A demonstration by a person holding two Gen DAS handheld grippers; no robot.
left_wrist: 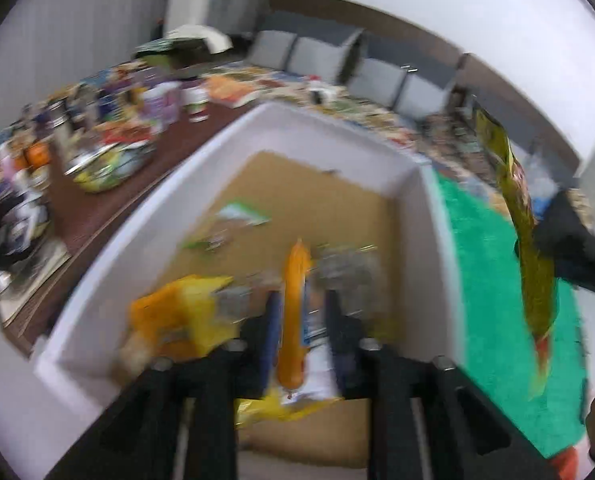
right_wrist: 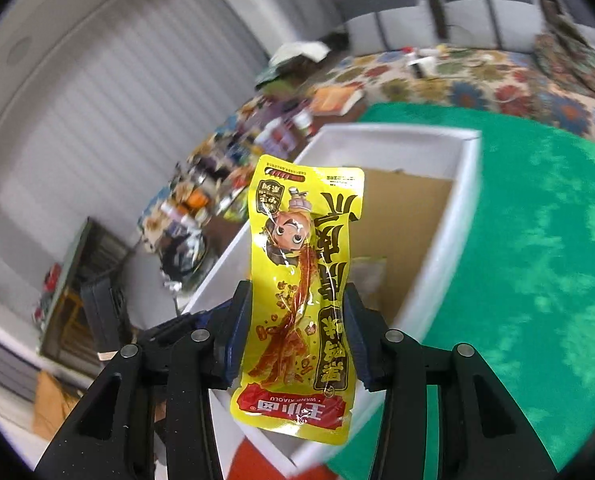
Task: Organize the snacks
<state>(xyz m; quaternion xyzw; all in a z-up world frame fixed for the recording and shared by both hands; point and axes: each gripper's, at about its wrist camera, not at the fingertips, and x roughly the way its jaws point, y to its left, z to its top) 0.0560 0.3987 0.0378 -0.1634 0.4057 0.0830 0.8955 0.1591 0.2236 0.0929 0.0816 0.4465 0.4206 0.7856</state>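
Surface: green mat [right_wrist: 537,240] at 3 o'clock of white box [right_wrist: 467,200] | Room: grey chairs [left_wrist: 309,56] at 12 | left gripper [left_wrist: 297,312] clamped on orange snack [left_wrist: 295,312] | right gripper [right_wrist: 297,320] clamped on yellow packet [right_wrist: 301,300]

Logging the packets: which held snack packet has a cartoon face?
The yellow flat plastic packet in the right tongs; the left tongs hold an orange packet.

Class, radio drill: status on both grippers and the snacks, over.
Left gripper shut on orange snack stick, over white box. Right gripper shut on yellow snack packet, beside the box. Nothing blocking.
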